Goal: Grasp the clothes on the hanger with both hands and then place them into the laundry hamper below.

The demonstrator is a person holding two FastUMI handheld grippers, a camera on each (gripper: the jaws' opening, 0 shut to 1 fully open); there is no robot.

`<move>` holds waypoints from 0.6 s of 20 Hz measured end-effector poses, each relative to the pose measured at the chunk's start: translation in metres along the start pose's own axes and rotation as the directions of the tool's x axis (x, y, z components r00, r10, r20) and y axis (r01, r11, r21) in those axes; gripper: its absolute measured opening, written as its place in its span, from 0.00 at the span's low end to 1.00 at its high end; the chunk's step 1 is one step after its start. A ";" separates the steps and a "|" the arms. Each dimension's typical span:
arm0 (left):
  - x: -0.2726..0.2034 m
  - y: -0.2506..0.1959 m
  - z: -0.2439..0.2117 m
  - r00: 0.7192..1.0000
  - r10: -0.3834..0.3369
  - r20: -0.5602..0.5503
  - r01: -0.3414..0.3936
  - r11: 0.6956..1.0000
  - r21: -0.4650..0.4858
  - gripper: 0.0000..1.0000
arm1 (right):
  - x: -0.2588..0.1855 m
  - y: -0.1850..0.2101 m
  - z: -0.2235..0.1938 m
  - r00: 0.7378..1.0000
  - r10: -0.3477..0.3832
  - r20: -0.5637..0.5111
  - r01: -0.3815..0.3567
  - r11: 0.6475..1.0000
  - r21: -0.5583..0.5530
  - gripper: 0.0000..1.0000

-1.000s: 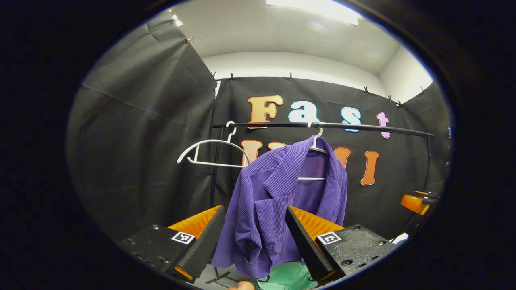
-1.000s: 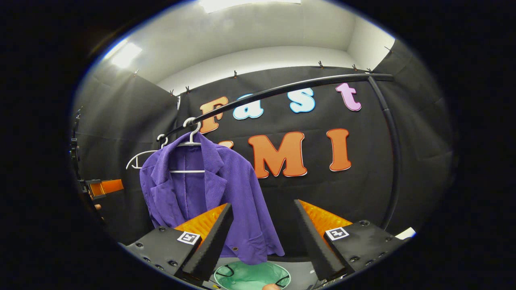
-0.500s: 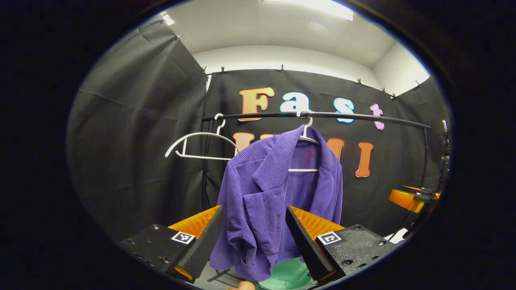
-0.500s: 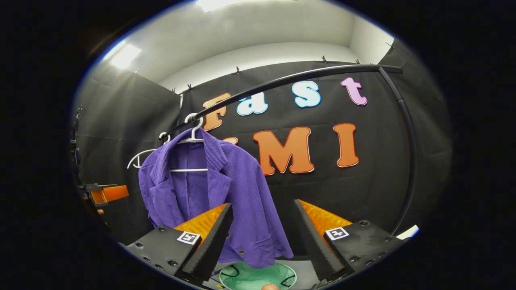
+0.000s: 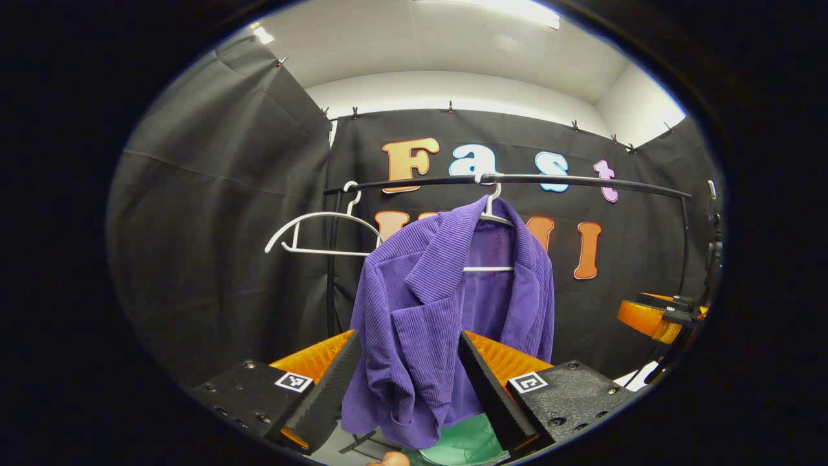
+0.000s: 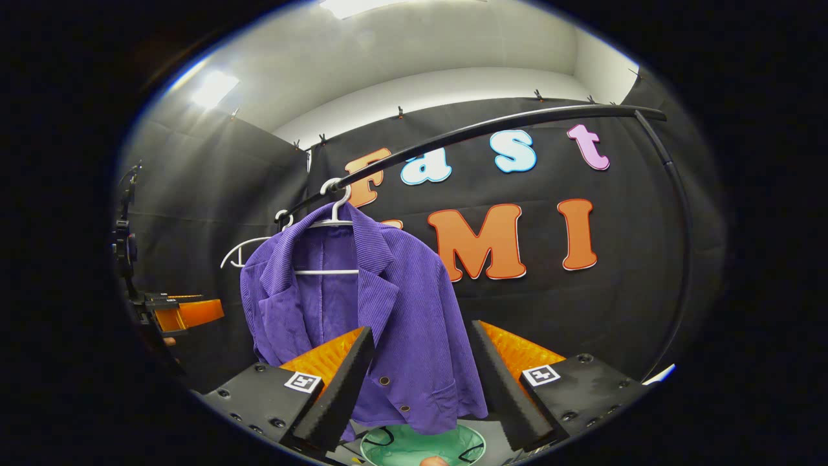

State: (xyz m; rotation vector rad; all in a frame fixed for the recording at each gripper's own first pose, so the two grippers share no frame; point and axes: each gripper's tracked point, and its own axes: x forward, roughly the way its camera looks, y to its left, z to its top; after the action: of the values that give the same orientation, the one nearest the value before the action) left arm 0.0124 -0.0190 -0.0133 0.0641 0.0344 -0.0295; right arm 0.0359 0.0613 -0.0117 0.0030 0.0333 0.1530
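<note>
A purple ribbed jacket hangs on a white hanger from a black rail. Below it sits a green hamper. My left gripper is open, short of the jacket's left front, which shows between its fingers. My right gripper is open too, with the jacket's right hem between its fingers, farther off. The right gripper appears at the right edge of the left gripper view; the left gripper appears at the left edge of the right gripper view.
An empty white hanger hangs on the rail left of the jacket. The rail's black upright stands at the left, and its right end curves down. Black cloth walls close the booth behind and to the sides.
Both grippers have edged closer to the jacket, which now looks larger. In the right gripper view the jacket has shifted toward the middle. Both stay open.
</note>
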 end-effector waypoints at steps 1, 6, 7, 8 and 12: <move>0.001 -0.001 0.000 1.000 0.001 -0.002 -0.001 1.000 0.002 0.92 | 0.002 0.000 0.000 1.000 -0.003 0.002 0.003 1.000 0.001 0.98; 0.005 -0.004 -0.010 1.000 -0.001 -0.028 0.001 1.000 -0.005 0.92 | 0.013 0.007 -0.008 1.000 0.009 -0.021 -0.008 1.000 0.022 0.97; 0.007 -0.006 -0.013 0.999 -0.003 -0.032 0.002 1.000 -0.006 0.92 | 0.018 0.010 -0.010 1.000 0.011 -0.022 -0.010 1.000 0.023 0.97; 0.011 -0.007 -0.015 0.999 -0.001 -0.037 0.001 1.000 -0.006 0.92 | 0.023 0.013 -0.010 1.000 0.012 -0.022 -0.012 1.000 0.024 0.89; 0.026 -0.017 -0.030 0.998 0.013 -0.064 -0.014 1.000 -0.005 0.92 | 0.044 0.028 -0.013 0.999 0.029 -0.014 -0.028 0.999 0.036 0.97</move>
State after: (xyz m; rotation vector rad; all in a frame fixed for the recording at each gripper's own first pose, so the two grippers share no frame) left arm 0.0366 -0.0346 -0.0449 0.0595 0.0978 -0.0140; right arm 0.0742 0.0956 -0.0263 0.0382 0.0507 0.1809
